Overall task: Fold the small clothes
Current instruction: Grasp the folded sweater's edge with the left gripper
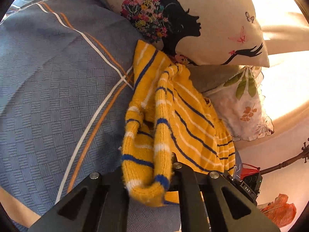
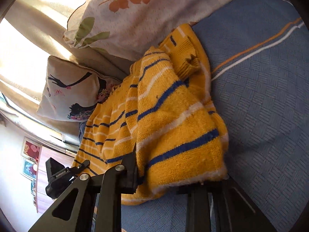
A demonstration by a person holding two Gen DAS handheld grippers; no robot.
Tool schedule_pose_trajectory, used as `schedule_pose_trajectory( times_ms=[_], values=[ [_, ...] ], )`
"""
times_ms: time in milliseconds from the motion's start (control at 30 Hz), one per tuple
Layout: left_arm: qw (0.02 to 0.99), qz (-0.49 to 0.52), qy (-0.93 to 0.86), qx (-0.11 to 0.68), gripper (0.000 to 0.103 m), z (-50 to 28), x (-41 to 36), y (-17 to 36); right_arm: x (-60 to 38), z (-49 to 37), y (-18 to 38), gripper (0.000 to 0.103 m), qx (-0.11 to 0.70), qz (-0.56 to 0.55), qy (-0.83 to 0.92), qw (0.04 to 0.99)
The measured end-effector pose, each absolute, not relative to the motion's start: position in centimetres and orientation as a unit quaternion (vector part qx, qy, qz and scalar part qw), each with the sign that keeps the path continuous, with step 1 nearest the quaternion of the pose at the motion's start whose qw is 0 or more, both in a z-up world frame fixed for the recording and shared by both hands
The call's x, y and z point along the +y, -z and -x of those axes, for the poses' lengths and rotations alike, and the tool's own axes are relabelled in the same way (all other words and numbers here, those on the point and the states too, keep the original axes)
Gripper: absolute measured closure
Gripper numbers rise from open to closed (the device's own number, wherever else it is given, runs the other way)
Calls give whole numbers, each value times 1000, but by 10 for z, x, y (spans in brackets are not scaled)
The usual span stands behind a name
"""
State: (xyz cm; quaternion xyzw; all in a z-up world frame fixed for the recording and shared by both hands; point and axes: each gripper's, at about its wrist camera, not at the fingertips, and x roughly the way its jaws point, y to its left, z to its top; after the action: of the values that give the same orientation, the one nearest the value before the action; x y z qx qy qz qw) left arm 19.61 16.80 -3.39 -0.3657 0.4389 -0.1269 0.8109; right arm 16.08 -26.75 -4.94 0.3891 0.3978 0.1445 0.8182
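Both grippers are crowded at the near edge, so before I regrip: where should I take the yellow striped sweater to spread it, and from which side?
Probably the ribbed cuff on the yellow striped sweater. It lies on top near the far end, free and raised, beside bare blue bedsheet. Come in low from that bedsheet side; the leaf-print pillow crowds the other side.

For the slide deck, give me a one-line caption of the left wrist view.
Left gripper shut on a fold of the yellow striped knit sweater, lying on the blue bedsheet beside a floral silhouette cushion.
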Motion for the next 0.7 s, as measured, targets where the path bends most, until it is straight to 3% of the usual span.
schedule_pose_trajectory(
  times_ms=[67, 267, 333, 400, 500, 633, 667, 700],
  values=[
    [808, 377, 126, 434, 95, -192, 175, 33, -276, -155, 51, 74, 399, -392, -133, 818],
    [792, 408, 127, 436, 89, -187, 189, 45, -306, -131, 46, 56, 385, -412, -77, 822],
    [791, 415, 130, 430, 78, -182, 190, 46, -308, -121, 29, 44, 373, -388, -39, 842],
    [791, 423, 135, 420, 53, -178, 190, 47, -300, -116, 5, 41, 354, -350, -31, 867],
    [797, 424, 133, 409, 39, -175, 186, 48, -260, -128, -29, 32, 347, -287, -71, 890],
    [797, 428, 138, 403, 39, -173, 179, 52, -174, -176, -45, 27, 396, -223, -191, 870],
    [798, 425, 141, 403, 49, -172, 177, 52, -150, -192, -45, 27, 416, -211, -222, 856],
    [796, 424, 146, 406, 72, -172, 175, 53, -128, -207, -44, 27, 432, -197, -244, 845]
  ],
)
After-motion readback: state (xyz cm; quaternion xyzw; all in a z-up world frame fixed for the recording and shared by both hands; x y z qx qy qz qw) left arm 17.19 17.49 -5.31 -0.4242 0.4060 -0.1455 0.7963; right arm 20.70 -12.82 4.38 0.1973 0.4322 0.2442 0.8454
